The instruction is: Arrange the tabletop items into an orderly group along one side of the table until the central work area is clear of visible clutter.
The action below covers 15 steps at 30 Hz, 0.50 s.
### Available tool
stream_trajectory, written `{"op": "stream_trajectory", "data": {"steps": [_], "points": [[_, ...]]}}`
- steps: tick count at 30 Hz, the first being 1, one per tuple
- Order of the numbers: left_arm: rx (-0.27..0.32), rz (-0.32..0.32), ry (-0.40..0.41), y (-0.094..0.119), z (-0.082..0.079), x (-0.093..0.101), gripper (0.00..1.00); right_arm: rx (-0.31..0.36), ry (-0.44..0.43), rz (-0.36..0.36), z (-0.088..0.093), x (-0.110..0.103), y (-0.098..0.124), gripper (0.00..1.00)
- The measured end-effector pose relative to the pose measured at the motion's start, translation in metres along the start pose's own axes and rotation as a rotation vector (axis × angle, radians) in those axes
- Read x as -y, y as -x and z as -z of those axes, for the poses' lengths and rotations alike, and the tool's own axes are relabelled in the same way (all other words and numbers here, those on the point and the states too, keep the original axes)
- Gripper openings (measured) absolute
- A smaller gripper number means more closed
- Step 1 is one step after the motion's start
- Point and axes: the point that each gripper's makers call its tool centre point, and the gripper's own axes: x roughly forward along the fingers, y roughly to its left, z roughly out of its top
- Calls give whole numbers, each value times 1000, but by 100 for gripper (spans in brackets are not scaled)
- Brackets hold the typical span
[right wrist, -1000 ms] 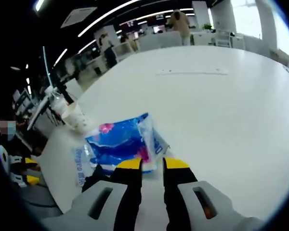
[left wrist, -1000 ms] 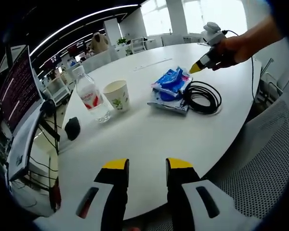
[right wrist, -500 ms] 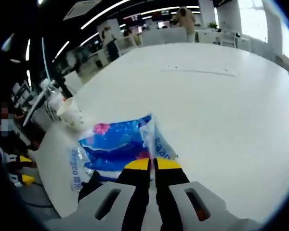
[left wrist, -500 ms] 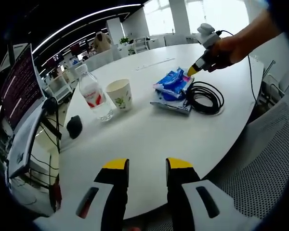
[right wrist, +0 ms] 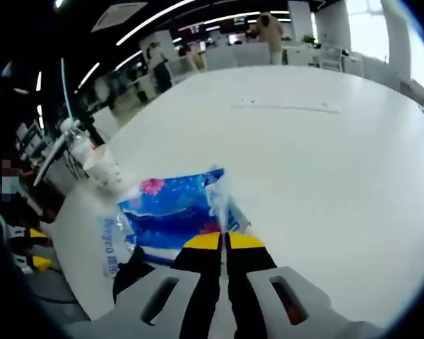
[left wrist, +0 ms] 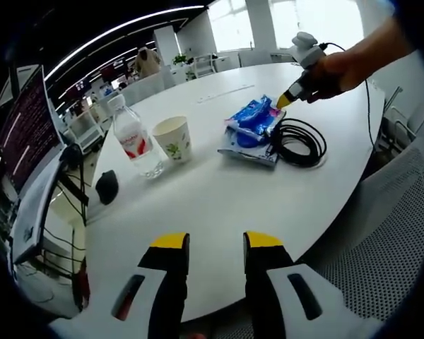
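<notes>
Right gripper (right wrist: 223,241): its yellow-tipped jaws were pressed together on the edge of the blue plastic pack (right wrist: 173,212), which looked pinched between them, though the contact point itself was hard to make out.
Blue plastic pack: it lay on the white table (right wrist: 325,176) with its gripped corner lifted a little; glossy printed film, crinkled, soft and probably light, likely to sag and slide if held only by a thin flap, so a hold on the sealed edge seemed the sensible one.
Under the pack: a second flat clear-and-blue wrapper (left wrist: 249,150) sat beneath it, touching, and could drag along with it.
Black cable (left wrist: 297,142): a loose coil just beside the packs, limp and rubbery, apt to unwind when lifted; best taken across several loops.
Paper cup (left wrist: 172,140): upright, thin-walled, printed with a leaf motif, easily crushed.
Water bottle (left wrist: 135,144): clear plastic, red label, upright beside the cup, smooth and somewhat slippery.
Black mouse-like object (left wrist: 106,187): near the table edge, small, rounded.
Left gripper (left wrist: 215,243): jaws apart, holding nothing, poised over bare tabletop, well apart from the group.
</notes>
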Motion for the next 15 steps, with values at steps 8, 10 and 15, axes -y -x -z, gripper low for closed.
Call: {"op": "stream_trajectory", "data": {"steps": [8,10,15], "points": [[0,3,-2,0,0,1,29,32,-15,36,-8,17,10,0],[0,2,-2,0,0,0,29,36,-20,44,-9,21,12,0],[0,1,-1,0,0,0,29,51,-30,57,-13,27,17,0]]}}
